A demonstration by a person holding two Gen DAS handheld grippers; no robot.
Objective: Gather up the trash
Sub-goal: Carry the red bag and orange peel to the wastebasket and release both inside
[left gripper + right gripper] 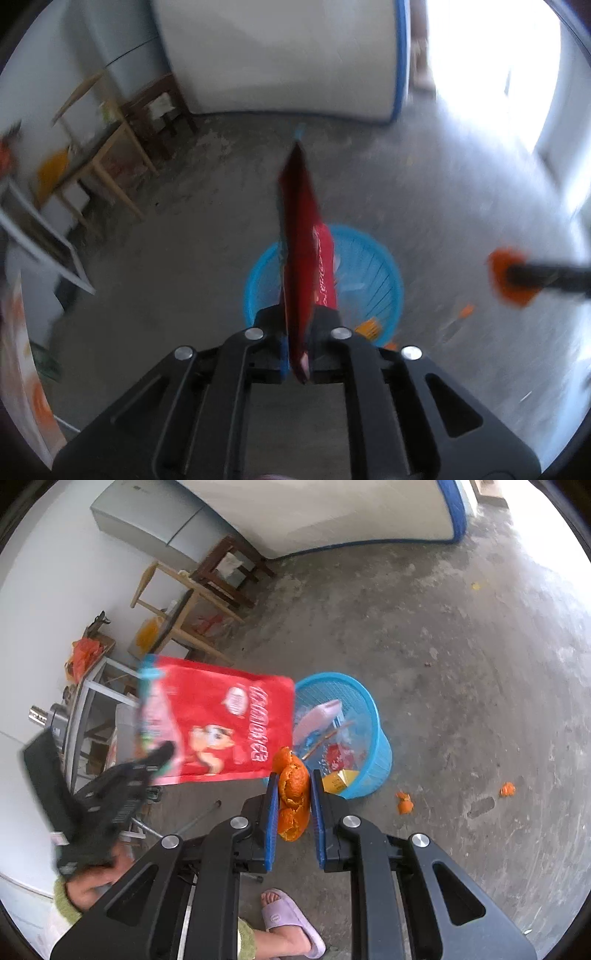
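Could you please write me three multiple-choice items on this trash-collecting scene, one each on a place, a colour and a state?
1. Where does the orange peel sit?
A. Between the right gripper's jaws
B. Inside the basket
C. On the stool

2. What colour is the basket?
A. Green
B. Blue
C. Black

3. What state is the left gripper in?
A. Open and holding nothing
B. Out of view
C. Shut on the red snack bag

Answers:
1. A, as the peel shows between the blue-padded jaws in the right wrist view.
2. B, as its mesh wall is bright blue in both views.
3. C, as the bag's edge is pinched between the jaws in the left wrist view.
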